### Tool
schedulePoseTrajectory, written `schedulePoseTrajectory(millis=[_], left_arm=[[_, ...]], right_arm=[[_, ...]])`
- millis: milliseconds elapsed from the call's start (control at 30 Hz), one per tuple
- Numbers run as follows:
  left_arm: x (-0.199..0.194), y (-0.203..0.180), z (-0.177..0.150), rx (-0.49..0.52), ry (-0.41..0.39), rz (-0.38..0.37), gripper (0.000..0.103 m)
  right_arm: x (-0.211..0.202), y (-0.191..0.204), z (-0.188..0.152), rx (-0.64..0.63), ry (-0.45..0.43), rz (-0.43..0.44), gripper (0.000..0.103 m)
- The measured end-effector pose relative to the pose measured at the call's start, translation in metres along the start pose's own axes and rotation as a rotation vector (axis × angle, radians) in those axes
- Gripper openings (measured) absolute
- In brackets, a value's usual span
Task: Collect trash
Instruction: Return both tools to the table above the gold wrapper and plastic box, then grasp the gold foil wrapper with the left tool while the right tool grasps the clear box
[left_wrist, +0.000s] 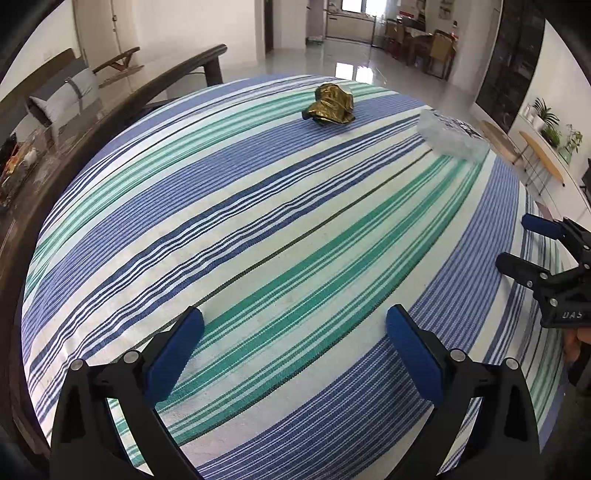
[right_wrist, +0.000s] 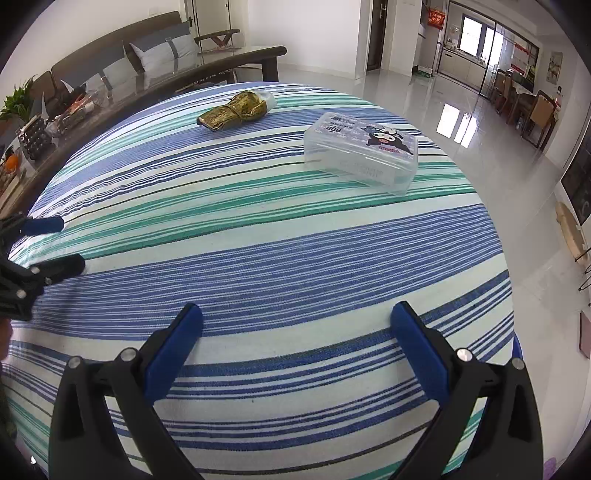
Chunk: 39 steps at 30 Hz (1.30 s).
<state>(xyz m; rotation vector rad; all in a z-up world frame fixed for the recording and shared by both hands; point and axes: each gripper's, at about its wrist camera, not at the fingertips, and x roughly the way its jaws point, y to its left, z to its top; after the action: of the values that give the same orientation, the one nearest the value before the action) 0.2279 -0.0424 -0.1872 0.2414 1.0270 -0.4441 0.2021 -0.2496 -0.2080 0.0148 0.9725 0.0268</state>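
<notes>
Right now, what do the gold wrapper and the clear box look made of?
Gold wrapper: probably metallised foil or film, crumpled, with shiny creases. Clear box: seemingly rigid transparent plastic, glossy, stripes showing through its walls, printed cartoon lid.

A woven cloth (right_wrist: 295, 240) with a ribbed, matt weave covers the table. Near its far edge lies a crumpled wrapper (right_wrist: 232, 110) of shiny gold foil, creased and glinting. Toward the far right corner sits a clear plastic box (right_wrist: 360, 153), smooth and glossy, with a printed lid. Both grippers, left gripper (left_wrist: 295, 347) and right gripper (right_wrist: 297, 345), are matt black plastic with metal rivets and textured blue pads (right_wrist: 173, 354).
</notes>
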Motion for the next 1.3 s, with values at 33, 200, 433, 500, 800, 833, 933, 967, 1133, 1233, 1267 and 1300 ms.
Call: schedulePoseTrajectory(millis=[33,200,433,500,800,833,933,967,1133,1233,1267,1300], left_arm=[[-0.003,0.001,0.006,0.009,-0.004,-0.013,0.098],[-0.010,0.003,0.056,0.044,-0.051,-0.032,0.098],[0.053,-0.018,0.150,0.081,-0.084,-0.094,0.098],[0.073,-0.024,0.167,0.095,-0.077,-0.082,0.098],[0.119,-0.029,0.193,0.080,-0.063,-0.029,0.064],[0.117,-0.027,0.193,0.078,-0.071,-0.029,0.054],[0.110,-0.022,0.188,0.069,-0.080,-0.026,0.044],[0.105,-0.019,0.184,0.065,-0.084,-0.022,0.044],[0.071,0.007,0.143,0.034,-0.060,-0.002,0.044],[0.042,0.023,0.102,0.033,-0.042,0.025,0.044],[0.030,0.028,0.086,0.032,-0.038,0.026,0.044],[0.022,0.032,0.076,0.029,-0.041,0.028,0.044]], right_arm=[[0.000,0.000,0.000,0.000,0.000,0.000,0.098],[0.000,0.000,0.000,0.000,0.000,0.000,0.098],[0.000,0.000,0.000,0.000,0.000,0.000,0.098],[0.000,0.000,0.000,0.001,0.000,0.000,0.098],[0.000,0.000,0.000,0.001,0.001,0.000,0.098],[0.000,0.000,0.000,0.001,0.001,0.000,0.098],[0.000,0.000,0.000,0.002,0.001,0.000,0.098],[0.000,0.000,0.000,0.002,0.001,0.000,0.098],[-0.001,-0.002,0.000,0.005,-0.002,0.012,0.098],[-0.003,-0.015,0.005,-0.009,-0.028,0.110,0.098],[-0.003,-0.024,0.012,-0.025,-0.042,0.135,0.098],[-0.004,-0.032,0.021,-0.049,-0.062,0.130,0.098]])
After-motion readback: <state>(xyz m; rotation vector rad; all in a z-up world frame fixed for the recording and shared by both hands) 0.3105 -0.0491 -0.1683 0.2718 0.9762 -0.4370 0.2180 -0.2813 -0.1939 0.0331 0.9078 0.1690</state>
